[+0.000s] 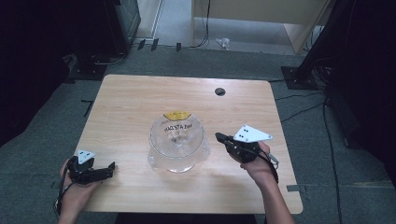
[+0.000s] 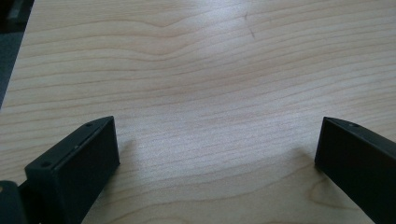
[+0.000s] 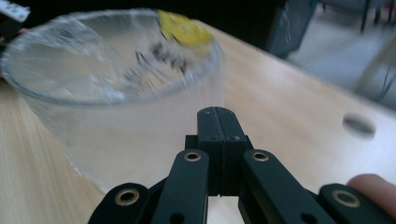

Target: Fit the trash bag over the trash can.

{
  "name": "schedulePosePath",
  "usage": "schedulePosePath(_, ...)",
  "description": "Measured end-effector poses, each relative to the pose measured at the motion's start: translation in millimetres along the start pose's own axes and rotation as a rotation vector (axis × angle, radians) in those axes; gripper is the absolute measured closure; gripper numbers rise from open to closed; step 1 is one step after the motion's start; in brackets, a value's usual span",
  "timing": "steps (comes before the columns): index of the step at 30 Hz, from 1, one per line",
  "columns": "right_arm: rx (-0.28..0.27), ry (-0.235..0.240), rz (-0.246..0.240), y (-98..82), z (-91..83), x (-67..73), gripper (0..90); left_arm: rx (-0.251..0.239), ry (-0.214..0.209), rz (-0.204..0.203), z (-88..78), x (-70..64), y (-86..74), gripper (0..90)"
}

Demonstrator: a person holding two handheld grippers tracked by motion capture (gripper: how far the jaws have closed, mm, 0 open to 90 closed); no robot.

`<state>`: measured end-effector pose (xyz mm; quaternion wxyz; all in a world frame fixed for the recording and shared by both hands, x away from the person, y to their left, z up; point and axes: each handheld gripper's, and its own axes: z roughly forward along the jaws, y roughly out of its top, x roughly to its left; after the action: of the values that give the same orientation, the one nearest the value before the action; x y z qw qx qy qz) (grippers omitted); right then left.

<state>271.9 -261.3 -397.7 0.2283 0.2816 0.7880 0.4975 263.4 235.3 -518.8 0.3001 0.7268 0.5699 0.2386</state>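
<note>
My left gripper (image 1: 111,166) rests near the tabletop's (image 1: 140,93) front-left corner, jaws spread wide, nothing between them. The clear plastic container (image 1: 177,142) sits mid-table, toward the front edge. My right gripper (image 1: 218,136) hangs just beside it, jaws pressed together, empty. I judge I'm between grips; next, 1 gripper must part its jaws around the rim.

Left gripper (image 1: 111,166) jaws apart, right gripper (image 1: 218,136) closed.

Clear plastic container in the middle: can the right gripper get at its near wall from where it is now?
Probably yes. The right gripper hangs just beside the clear plastic container with bare table between them, but its jaws are shut and must open first.
</note>
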Motion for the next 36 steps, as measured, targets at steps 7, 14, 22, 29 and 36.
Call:
schedulePosePath(7, 0.005, 0.081, -0.132, 51.6, 17.1, 11.9, 90.0, 0.001, -0.003, 0.002, 0.3, -0.3, 0.4, 0.0)
schedulePosePath(14, 0.118, 0.280, -0.317, 89.3, 55.1, 34.5, 90.0, -0.001, -0.008, 0.006, -0.6, -0.9, -0.7, 0.0)
schedulePosePath(22, 0.401, 0.406, -0.508, 102.9, 113.0, 55.3, 90.0, 0.000, -0.009, 0.007, -0.6, -0.9, -0.7, 0.0)
schedulePosePath(29, 0.573, 0.551, -0.732, 93.9, 156.0, 76.7, 90.0, 0.001, -0.013, 0.012, 0.2, -1.1, 0.3, 0.0)
schedulePosePath(36, 0.688, 0.684, -0.837, 71.3, 192.0, 86.9, 90.0, -0.003, -0.017, 0.015, 1.1, -1.5, 0.9, 0.0)
